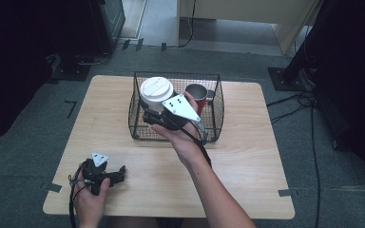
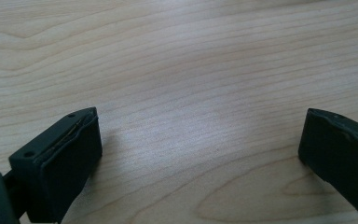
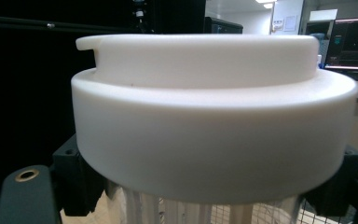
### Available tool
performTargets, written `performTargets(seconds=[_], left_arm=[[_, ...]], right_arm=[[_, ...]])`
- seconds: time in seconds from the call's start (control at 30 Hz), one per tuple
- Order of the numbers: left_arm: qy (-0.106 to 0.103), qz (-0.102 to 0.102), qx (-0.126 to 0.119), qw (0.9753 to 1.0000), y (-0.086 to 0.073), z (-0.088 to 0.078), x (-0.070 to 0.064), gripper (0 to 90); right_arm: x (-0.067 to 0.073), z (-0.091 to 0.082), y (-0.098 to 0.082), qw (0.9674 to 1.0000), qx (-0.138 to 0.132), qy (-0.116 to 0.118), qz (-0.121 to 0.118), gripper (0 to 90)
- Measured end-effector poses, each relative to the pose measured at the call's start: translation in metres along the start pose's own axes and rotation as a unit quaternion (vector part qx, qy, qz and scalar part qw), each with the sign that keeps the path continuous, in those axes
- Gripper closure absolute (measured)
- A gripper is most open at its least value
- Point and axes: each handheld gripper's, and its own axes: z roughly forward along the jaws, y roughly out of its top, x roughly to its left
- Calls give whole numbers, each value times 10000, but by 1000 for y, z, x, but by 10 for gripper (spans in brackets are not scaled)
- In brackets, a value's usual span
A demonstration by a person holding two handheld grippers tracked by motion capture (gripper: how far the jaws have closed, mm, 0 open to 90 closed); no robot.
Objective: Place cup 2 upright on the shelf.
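Your bare forearms with no sleeves, your right gripper [image 1: 158,110] black with a grey screw-dotted triangular plate, your left gripper [image 1: 118,173] black, cable trailing

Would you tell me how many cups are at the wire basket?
2: a white-lidded cup held by the right gripper over the basket, and a red cup standing inside; others may be hidden.

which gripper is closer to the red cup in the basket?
Right. The right gripper holds the white-lidded cup just left of the red cup; the left gripper rests at the table's near-left corner.
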Motion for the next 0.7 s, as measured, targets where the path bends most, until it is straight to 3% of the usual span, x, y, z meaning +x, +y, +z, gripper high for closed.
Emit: performTargets(seconds=[0.27,0.7], left_arm=[[-1,-14,-4,10000,0,0,0,1],[2,-31,-28,10000,0,1,0,1]], right_arm=[[-8,14,-2,9997,-166,-156,-121,161],[-24,39,-11,9993,-114,-349,-61,161]])
